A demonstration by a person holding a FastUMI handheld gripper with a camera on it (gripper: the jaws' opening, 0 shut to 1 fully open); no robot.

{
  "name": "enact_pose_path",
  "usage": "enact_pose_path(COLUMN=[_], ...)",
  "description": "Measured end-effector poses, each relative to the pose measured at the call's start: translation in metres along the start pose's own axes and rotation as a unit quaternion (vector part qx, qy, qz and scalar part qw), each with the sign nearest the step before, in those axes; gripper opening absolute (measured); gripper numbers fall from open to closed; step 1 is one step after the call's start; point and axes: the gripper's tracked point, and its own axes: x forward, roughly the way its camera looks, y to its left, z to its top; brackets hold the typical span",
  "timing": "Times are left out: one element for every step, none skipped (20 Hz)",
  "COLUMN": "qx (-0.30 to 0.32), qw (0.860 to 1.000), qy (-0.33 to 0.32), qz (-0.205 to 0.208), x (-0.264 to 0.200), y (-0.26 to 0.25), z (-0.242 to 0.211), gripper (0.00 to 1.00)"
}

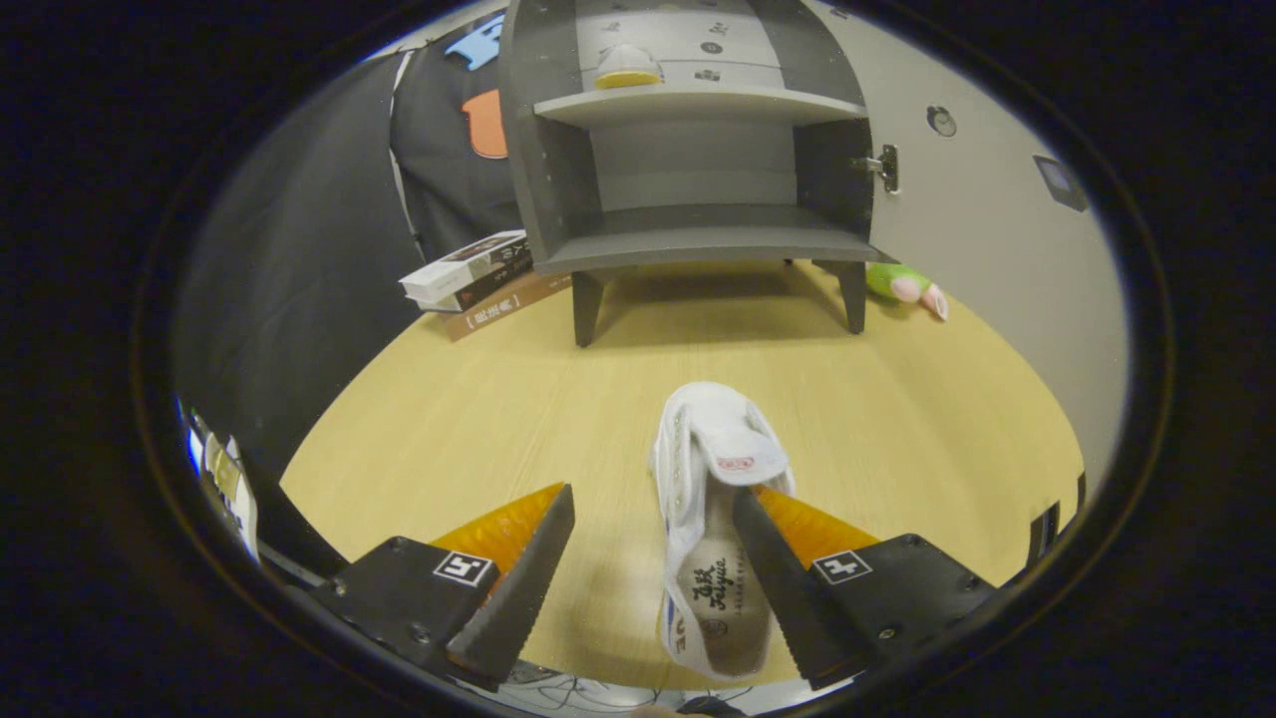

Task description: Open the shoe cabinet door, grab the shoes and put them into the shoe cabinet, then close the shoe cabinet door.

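A white canvas shoe (720,444) lies on the wooden table (478,419), toe pointing toward the grey shoe cabinet (698,189). My gripper (653,494) is open and low over the shoe's heel end. One finger reaches into the shoe's opening, the other hangs over bare table beside it, so the shoe's side wall stands between them. Neither finger visibly presses on the shoe. The cabinet stands beyond the shoe on short legs. Its door (982,229) is swung open to the right, showing two shelves. A white and yellow shoe-like item (625,68) rests on the upper shelf.
A stack of books (478,274) lies on the table by the cabinet's left leg. A green and pink plush toy (905,284) lies by its right leg, under the open door. The lower shelf (698,239) is bare.
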Motion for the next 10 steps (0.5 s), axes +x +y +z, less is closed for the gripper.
enact_pose_path(qx=[-0.004, -0.007, -0.008, -0.010, -0.011, -0.010, -0.012, -0.015, -0.019, -0.021], qw=[1.000, 1.000, 1.000, 1.000, 1.000, 1.000, 1.000, 1.000, 1.000, 1.000], qy=[0.004, 0.006, 0.009, 0.011, 0.015, 0.016, 0.020, 0.018, 0.014, 0.012], qz=[0.000, 0.000, 0.001, 0.001, 0.002, 0.008, 0.015, 0.013, 0.017, 0.020], x=[0.005, 0.012, 0.019, 0.024, 0.029, 0.033, 0.036, 0.038, 0.039, 0.039], y=[0.000, 0.001, 0.003, 0.003, 0.002, 0.005, 0.007, 0.005, 0.005, 0.005], z=[-0.001, 0.001, 0.000, 0.000, 0.000, 0.001, -0.001, 0.000, 0.002, 0.000], gripper=[1.00, 1.00, 1.00, 1.00, 1.00, 1.00, 1.00, 1.00, 1.00, 0.98])
